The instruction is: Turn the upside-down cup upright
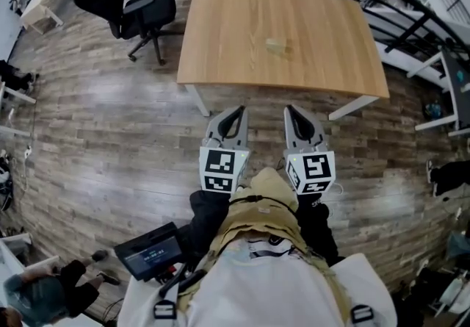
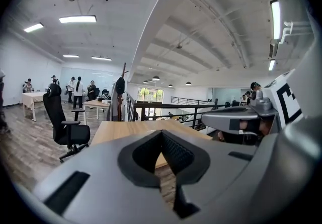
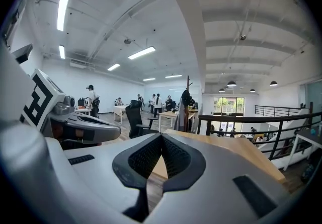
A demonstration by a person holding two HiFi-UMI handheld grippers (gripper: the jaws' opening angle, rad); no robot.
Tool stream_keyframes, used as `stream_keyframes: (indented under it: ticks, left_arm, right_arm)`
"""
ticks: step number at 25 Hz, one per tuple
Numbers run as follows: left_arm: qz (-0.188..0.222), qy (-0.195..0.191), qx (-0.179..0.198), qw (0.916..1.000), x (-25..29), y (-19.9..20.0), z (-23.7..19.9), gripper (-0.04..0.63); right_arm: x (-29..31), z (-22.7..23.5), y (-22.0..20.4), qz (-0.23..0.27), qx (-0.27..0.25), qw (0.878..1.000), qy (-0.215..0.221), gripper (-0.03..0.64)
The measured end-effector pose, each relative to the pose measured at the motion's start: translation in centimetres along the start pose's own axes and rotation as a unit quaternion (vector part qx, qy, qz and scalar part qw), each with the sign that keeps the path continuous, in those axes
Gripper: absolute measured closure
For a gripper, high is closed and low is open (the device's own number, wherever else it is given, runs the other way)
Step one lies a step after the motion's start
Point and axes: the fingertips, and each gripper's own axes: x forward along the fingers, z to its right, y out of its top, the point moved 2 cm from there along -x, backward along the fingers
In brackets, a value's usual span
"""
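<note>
Jaws on the left tool (image 1: 236,111) and the right tool (image 1: 291,109) are pressed together, with nothing between them. The two tools are side by side and apart, pointing at the desk (image 1: 220,39). Their tips are over the plank floor (image 1: 110,142), just short of the desk's near edge. Bare floor lies to the left of the tools and along the desk's left edge. A black office chair (image 1: 125,6) stands off the far left corner, and a dark railing (image 1: 396,2) runs past the far right corner. The cup (image 1: 276,45) sits near the middle of the desk, well in from every edge, with bare wood all around it. It shows as a small pale tan blur, so I cannot tell which way up it is or whether it holds anything.
</note>
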Motion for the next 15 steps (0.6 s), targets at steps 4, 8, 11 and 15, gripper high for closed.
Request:
stream_keyframes:
  ticks: [4, 8, 11, 15]
  left_arm:
    - [-0.010, -0.005, -0.008, 0.9999, 1.9, -0.9, -0.2, 0.594]
    - [-0.023, 0.008, -0.017, 0.9996, 4.9, -1.6, -1.5, 0.594]
    - [-0.026, 0.017, -0.015, 0.9994, 8.3, -1.3, -3.3, 0.594]
    - [-0.032, 0.033, -0.009, 0.9989, 14.2, 0.2, -5.9, 0.594]
  right_arm:
    - [1.2, 1.5, -1.2, -0.018, 0.000, 1.000, -0.003, 0.595]
    - [3.8, 3.8, -2.4, -0.031, 0.006, 1.000, -0.004, 0.597]
    - [7.3, 6.1, -3.3, -0.034, 0.016, 0.999, -0.001, 0.595]
    - [13.1, 9.7, -3.4, -0.038, 0.029, 0.999, 0.014, 0.595]
